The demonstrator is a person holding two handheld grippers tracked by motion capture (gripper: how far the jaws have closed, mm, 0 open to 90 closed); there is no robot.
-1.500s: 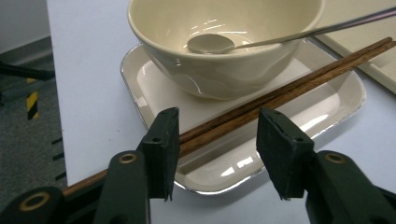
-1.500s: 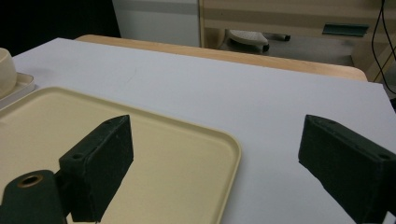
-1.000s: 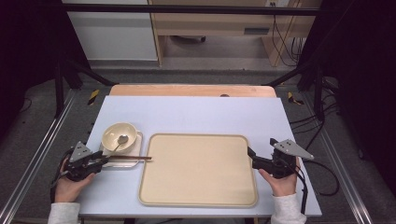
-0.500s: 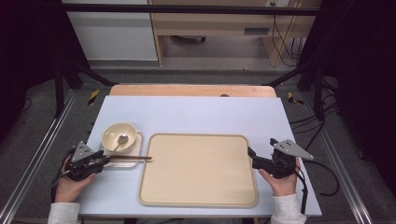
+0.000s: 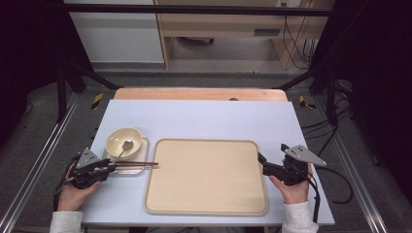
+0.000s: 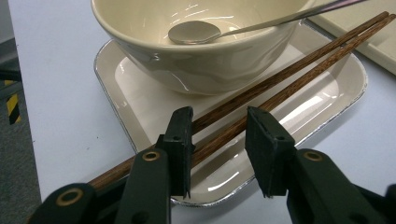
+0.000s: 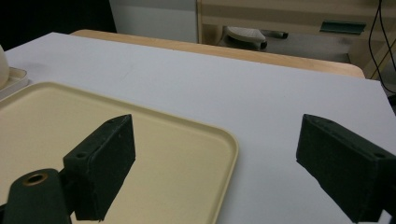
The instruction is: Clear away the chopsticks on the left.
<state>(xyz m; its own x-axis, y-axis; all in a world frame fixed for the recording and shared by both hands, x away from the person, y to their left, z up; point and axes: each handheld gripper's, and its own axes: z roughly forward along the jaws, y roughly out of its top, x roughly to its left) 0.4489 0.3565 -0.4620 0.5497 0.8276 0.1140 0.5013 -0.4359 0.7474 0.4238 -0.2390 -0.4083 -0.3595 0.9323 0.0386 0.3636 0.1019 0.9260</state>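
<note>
White table (image 5: 204, 116): left gripper (image 6: 219, 135) closing around chopsticks (image 6: 280, 79) (gap remains); right gripper (image 7: 215, 168) open over tray (image 5: 206, 177) edge.

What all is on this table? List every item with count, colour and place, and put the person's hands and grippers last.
Table: one, pale lavender top with a wooden far edge.
Large tray: one, beige, centre front.
Small dish: one, cream with a silvery rim, left of the large tray.
Bowl: one, cream, on the small dish.
Spoon: one, silver, in the bowl.
Chopsticks: two, dark brown, lying across the small dish.
Left gripper: black, jaws either side of the chopsticks, just closing.
Right gripper: black, open, at the large tray's right edge.
</note>
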